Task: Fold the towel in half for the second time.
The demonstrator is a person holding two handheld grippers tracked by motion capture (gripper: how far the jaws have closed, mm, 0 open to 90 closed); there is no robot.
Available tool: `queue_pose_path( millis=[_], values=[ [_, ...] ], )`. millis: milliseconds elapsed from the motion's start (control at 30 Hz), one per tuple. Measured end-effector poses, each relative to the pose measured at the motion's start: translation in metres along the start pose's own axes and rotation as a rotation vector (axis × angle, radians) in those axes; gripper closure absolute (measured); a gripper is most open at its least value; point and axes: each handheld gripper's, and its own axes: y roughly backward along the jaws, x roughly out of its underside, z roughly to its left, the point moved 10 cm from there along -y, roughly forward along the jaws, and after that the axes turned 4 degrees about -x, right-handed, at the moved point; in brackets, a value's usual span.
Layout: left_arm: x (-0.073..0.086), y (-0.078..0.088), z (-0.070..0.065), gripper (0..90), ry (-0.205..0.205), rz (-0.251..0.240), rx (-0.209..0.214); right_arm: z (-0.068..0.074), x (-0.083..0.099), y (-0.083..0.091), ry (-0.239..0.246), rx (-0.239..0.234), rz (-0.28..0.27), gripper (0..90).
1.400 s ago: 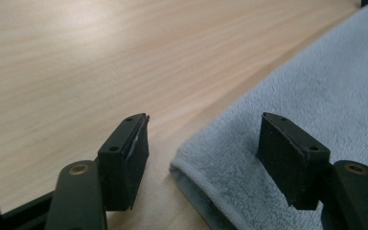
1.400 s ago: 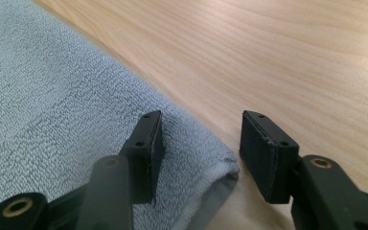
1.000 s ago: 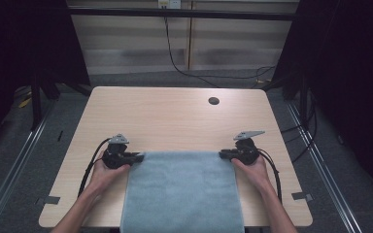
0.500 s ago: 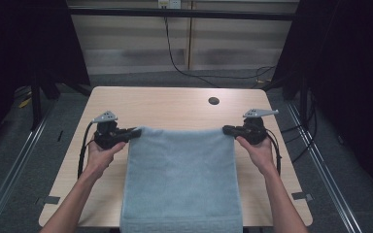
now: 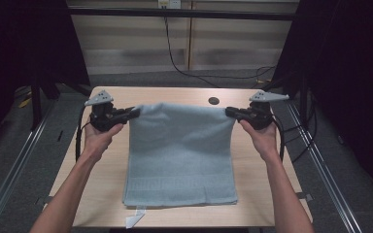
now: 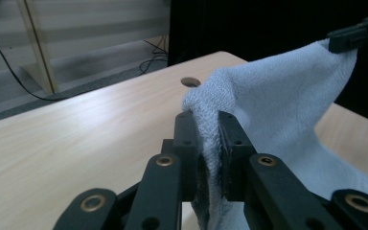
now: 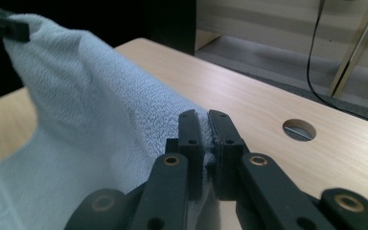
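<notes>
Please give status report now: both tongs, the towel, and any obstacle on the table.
Left tongs and right tongs each shut on a far corner of towel. Far edge lifted, near part on table. Cable hole beyond; nothing blocking.

1. The left gripper (image 5: 110,115) is a black body topped by a grey three-cornered plate, with a black cable looping from it.
2. The right gripper (image 5: 250,114) is built the same: black body, grey three-cornered plate, black cable trailing off.
3. In the left gripper view, the left gripper (image 6: 210,143) shows two flat matt-black jaws on jointed black link bars, each joint set with a brass-coloured ringed rivet; small dark screw holes dot the jaw faces.
4. In the right gripper view, the right gripper (image 7: 205,139) has identical black jaws, linkages and brass-coloured rivets.
5. Both forearms are bare; no sleeves or gloves visible.
</notes>
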Motion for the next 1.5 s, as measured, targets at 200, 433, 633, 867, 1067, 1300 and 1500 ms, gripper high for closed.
queue_pose_path(
  millis=[200,433,633,867,1067,1300,1500],
  values=[
    [0.033,0.027,-0.024,80.3,0.002,-0.005,0.052,0.028,0.027,0.021,0.036,-0.04,0.012,85.1],
    [0.06,0.048,-0.048,79.7,-0.024,0.027,0.091,0.056,0.054,0.04,0.049,-0.081,0.027,84.9],
    [0.078,0.055,-0.057,78.7,-0.01,0.04,0.108,0.07,0.073,0.047,0.047,-0.099,0.039,84.4],
    [0.106,0.059,-0.066,77.8,0.007,0.091,0.118,0.08,0.099,0.048,0.032,-0.109,0.087,83.9],
    [0.129,0.065,-0.073,76.2,0.017,0.131,0.132,0.089,0.126,0.049,0.011,-0.12,0.134,82.3],
    [0.151,0.074,-0.086,72.0,0.042,0.177,0.147,0.101,0.147,0.058,-0.004,-0.139,0.162,76.5],
    [0.143,0.084,-0.089,59.8,0.062,0.136,0.145,0.108,0.149,0.069,-0.02,-0.155,0.134,69.6]
  ],
)
